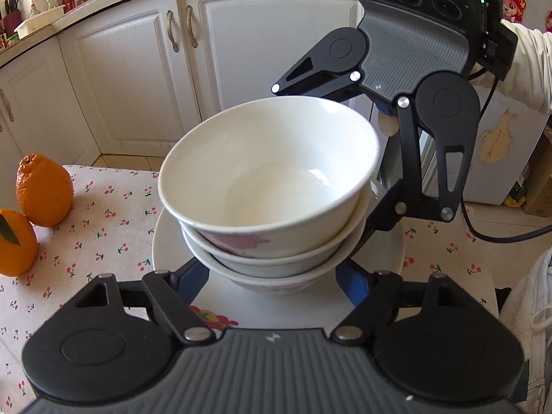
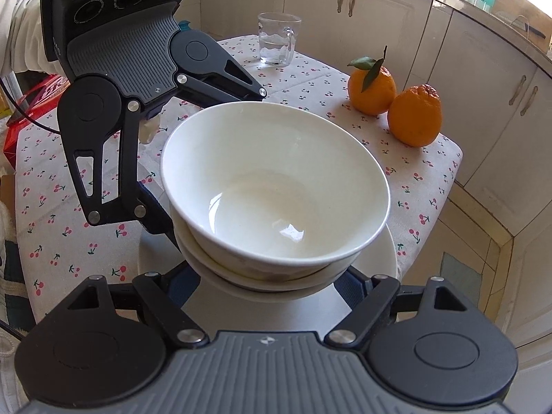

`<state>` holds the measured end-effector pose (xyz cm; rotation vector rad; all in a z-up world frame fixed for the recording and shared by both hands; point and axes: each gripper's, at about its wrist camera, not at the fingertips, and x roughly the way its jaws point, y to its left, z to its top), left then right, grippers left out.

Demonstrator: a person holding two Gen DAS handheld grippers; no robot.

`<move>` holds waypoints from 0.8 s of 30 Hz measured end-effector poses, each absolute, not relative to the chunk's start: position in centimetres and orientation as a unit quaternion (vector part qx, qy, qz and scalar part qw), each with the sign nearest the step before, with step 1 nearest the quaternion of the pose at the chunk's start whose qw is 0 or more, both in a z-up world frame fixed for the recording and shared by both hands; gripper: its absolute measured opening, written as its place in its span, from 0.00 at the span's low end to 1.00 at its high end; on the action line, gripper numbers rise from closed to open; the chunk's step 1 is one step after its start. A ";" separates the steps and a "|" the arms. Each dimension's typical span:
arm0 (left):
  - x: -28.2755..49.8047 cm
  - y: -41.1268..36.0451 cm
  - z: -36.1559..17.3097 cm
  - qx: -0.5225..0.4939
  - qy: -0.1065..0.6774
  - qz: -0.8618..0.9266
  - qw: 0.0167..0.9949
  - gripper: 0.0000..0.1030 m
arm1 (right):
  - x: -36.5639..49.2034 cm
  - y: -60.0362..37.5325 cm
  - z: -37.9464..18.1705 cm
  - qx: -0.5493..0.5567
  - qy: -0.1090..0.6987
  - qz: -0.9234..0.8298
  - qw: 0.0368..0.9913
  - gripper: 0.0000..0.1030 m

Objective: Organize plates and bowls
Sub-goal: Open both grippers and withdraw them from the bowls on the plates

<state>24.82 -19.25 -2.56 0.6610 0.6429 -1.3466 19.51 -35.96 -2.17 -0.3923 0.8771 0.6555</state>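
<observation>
White glazed ceramic bowls (image 1: 272,186), three nested, pink floral print outside, stand on white round plate (image 1: 162,241). Your left gripper (image 1: 276,276) and right gripper (image 2: 272,283) straddle stack from opposite sides, blue-padded fingers (image 1: 355,283) part-spread beside lower bowls; contact: cannot tell. Plate sits on cherry-print tablecloth (image 2: 69,241); two oranges (image 2: 414,120), glass mug (image 2: 277,39) near; cream cabinets (image 1: 138,79) behind.
</observation>
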 end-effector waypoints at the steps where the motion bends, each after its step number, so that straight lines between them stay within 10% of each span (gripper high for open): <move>1: 24.6 -19.1 -2.5 0.296 0.281 -0.599 0.689 0.79 | 19.5 -35.9 -2.2 -0.185 0.414 0.307 0.837 0.85; 13: 19.1 -13.1 0.5 0.235 0.208 -0.490 0.813 1.00 | 14.4 -35.5 0.5 -0.121 0.393 0.204 0.888 0.99; 24: 12.4 -9.9 3.3 0.099 0.242 -0.273 0.926 1.00 | 6.8 -31.2 2.6 0.000 0.358 -0.076 0.931 1.00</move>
